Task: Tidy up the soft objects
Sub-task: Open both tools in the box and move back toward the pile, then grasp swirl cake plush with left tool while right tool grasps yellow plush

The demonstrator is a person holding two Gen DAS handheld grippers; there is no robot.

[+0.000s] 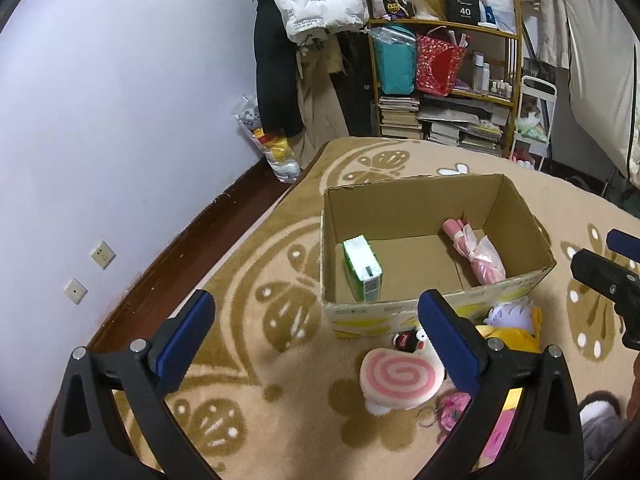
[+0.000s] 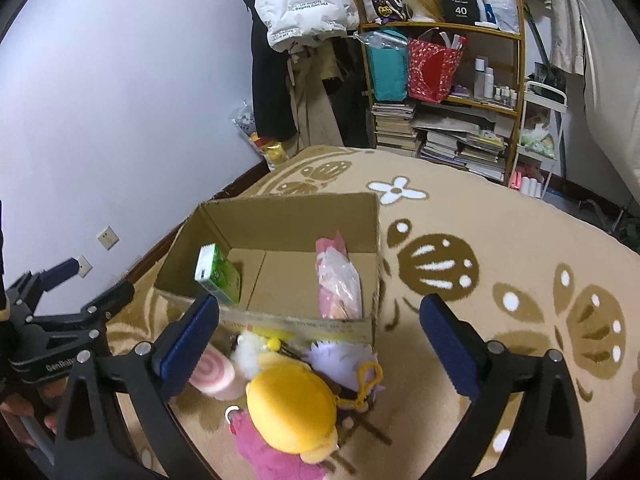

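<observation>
Open cardboard box [image 1: 424, 208] on a beige patterned carpet [image 1: 256, 280]. Inside, a green-and-white carton [image 1: 362, 268] standing at the left end, a pink wrapped bundle [image 1: 480, 256] lying along the right wall. Just in front of the box, on the carpet, a heap of soft toys: pink swirl cushion [image 1: 396, 376], small black-and-white plush [image 1: 408, 340], yellow plush [image 2: 292, 408], pale lilac plush [image 2: 344, 360], pink plush [image 2: 264, 456]. Left gripper [image 1: 316, 344] above the carpet near the swirl cushion, jaws wide apart, nothing between them. Right gripper [image 2: 320, 340] over the toy heap, jaws spread wide, clamped on nothing. Behind, a crowded bookshelf [image 1: 448, 92] and hanging clothes against the wall.
</observation>
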